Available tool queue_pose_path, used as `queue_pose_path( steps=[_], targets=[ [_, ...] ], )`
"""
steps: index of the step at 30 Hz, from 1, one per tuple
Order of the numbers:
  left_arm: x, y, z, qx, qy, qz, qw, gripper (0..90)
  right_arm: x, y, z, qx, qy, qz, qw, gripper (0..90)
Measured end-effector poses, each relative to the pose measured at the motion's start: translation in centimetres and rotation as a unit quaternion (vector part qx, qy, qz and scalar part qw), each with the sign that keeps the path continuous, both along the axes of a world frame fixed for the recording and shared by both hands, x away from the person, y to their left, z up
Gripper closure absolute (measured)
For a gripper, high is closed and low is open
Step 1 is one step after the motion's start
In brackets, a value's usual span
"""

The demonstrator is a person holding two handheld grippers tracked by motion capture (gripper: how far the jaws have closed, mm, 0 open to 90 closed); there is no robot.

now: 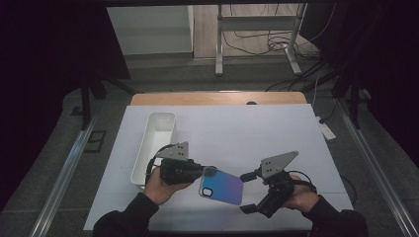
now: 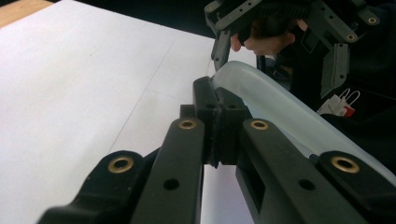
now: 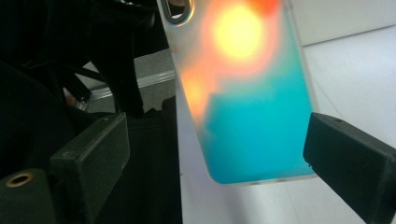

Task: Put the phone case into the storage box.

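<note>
Both tools meet over the near edge of the counter. Left tool is clamped tight on one end of the phone case, carrying it tilted above the white surface. Right tool has its jaws spread wide, either side of the case's other end, pads clear of it. Judging by this, a handover or release is in hand; next the free tool should back away without brushing the case. Farther off, a white bin waits on the left.
</note>
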State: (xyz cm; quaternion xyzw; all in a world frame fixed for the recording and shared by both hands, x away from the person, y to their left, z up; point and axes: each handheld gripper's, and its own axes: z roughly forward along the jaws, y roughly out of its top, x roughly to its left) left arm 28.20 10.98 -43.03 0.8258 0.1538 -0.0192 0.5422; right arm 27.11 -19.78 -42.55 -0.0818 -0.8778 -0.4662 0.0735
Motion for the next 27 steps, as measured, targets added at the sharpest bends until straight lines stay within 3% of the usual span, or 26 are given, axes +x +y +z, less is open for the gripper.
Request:
queue_pose_path(
  steps=[5,13,16,27],
  targets=[
    [0.1,0.1,0.0,0.001,0.01,0.008,0.9999,88.8,0.2,-0.4,-0.1,-0.002,-0.005,-0.012,0.9999,7.2],
    [0.4,0.7,0.3,0.014,0.025,0.046,0.9985,88.8,0.3,-0.8,-0.3,-0.017,-0.018,-0.026,0.9994,6.8],
    [0.6,0.9,0.4,0.029,0.031,0.066,0.9969,88.8,0.3,-1.0,-0.3,-0.022,-0.021,-0.032,0.999,6.8],
    [1.1,1.6,0.5,0.048,0.05,0.115,0.991,88.8,0.2,-2.1,-0.5,-0.034,-0.034,-0.058,0.9971,6.1]
  ],
)
